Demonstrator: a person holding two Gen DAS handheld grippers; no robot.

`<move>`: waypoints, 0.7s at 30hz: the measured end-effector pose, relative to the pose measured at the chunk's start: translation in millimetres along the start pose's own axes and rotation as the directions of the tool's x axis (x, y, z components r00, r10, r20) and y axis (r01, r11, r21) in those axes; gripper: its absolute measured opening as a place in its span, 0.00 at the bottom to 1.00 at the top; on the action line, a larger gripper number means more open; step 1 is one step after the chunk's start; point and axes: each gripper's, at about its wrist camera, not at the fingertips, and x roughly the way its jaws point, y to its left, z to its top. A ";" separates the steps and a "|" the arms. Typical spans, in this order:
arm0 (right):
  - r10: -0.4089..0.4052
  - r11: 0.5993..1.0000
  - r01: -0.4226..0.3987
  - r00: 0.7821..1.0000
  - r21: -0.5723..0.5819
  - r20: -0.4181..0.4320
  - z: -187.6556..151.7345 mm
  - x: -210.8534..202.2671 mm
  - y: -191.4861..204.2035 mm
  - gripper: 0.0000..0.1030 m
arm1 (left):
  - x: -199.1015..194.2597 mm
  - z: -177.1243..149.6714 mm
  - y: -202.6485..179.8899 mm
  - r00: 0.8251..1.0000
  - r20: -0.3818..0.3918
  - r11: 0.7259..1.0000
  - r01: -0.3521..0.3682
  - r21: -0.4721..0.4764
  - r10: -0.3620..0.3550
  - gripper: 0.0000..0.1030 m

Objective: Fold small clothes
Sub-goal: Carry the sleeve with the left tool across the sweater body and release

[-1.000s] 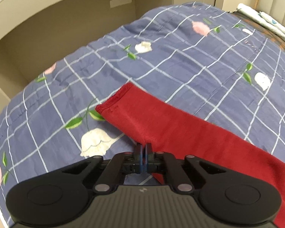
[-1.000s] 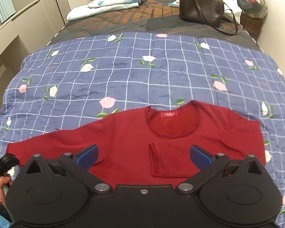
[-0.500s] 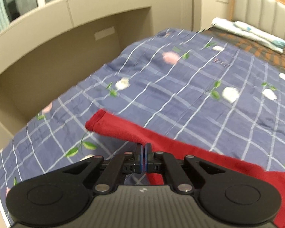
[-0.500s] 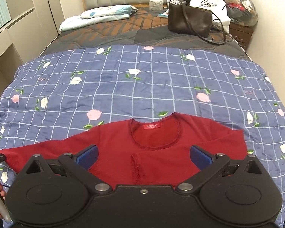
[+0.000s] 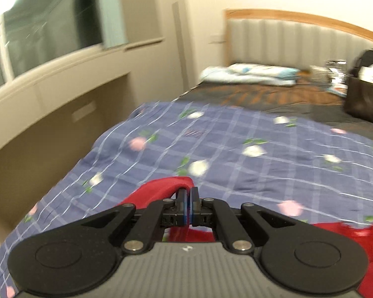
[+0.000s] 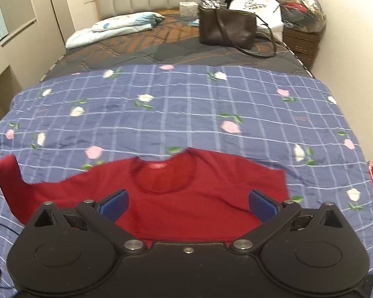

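Left wrist view, motion-blurred: left gripper (image 5: 187, 196) with jaws clenched on the cuff end of a red sweater (image 5: 161, 188) sleeve, the fabric arched up off a blue checked floral quilt (image 5: 261, 154) spread over a bed; padded headboard (image 5: 286, 42) and folded light-blue bedding (image 5: 248, 73) beyond. Right wrist view: right gripper (image 6: 187, 202) with jaws released and spread wide, above the sweater (image 6: 199, 208) body; garment flat on the quilt (image 6: 186, 106), neckline toward the headboard, left sleeve (image 6: 12, 181) raised at the frame's left edge; brown handbag (image 6: 226, 28) and plastic-wrapped bundles near the head of the bed
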 end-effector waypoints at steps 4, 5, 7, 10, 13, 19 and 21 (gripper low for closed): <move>-0.044 0.999 0.044 0.999 -0.004 -0.032 -18.4 8.9 -48.1 0.99 | -28.4 -4.0 -63.6 0.997 0.048 0.991 0.060 0.120 -0.066 0.00; -0.059 0.998 0.059 0.997 -0.005 -0.042 -22.8 11.8 -60.3 0.99 | -34.6 -7.8 -81.5 0.995 0.057 0.984 0.073 0.163 -0.084 0.00; -0.091 0.996 0.090 0.994 -0.005 -0.067 -32.0 19.4 -83.9 0.99 | -44.6 -19.5 -117.7 0.991 0.060 0.962 0.099 0.255 -0.117 0.00; -0.132 0.991 0.133 0.986 0.001 -0.101 -47.2 28.6 -114.8 0.99 | -51.2 -44.7 -170.1 0.983 0.014 0.909 0.166 0.382 -0.186 0.00; -0.158 0.987 0.161 0.980 0.018 -0.122 -61.2 34.0 -141.2 0.99 | -52.2 -73.8 -214.2 0.970 -0.051 0.840 0.232 0.491 -0.238 0.00; -0.155 0.984 0.166 0.977 0.060 -0.148 -81.9 43.7 -173.1 0.99 | -52.7 -125.5 -264.0 0.937 -0.188 0.747 0.348 0.566 -0.293 0.11; -0.138 0.986 0.150 0.980 0.071 -0.146 -83.6 45.8 -175.5 0.99 | -53.9 -131.5 -267.1 0.929 -0.206 0.741 0.370 0.560 -0.309 0.21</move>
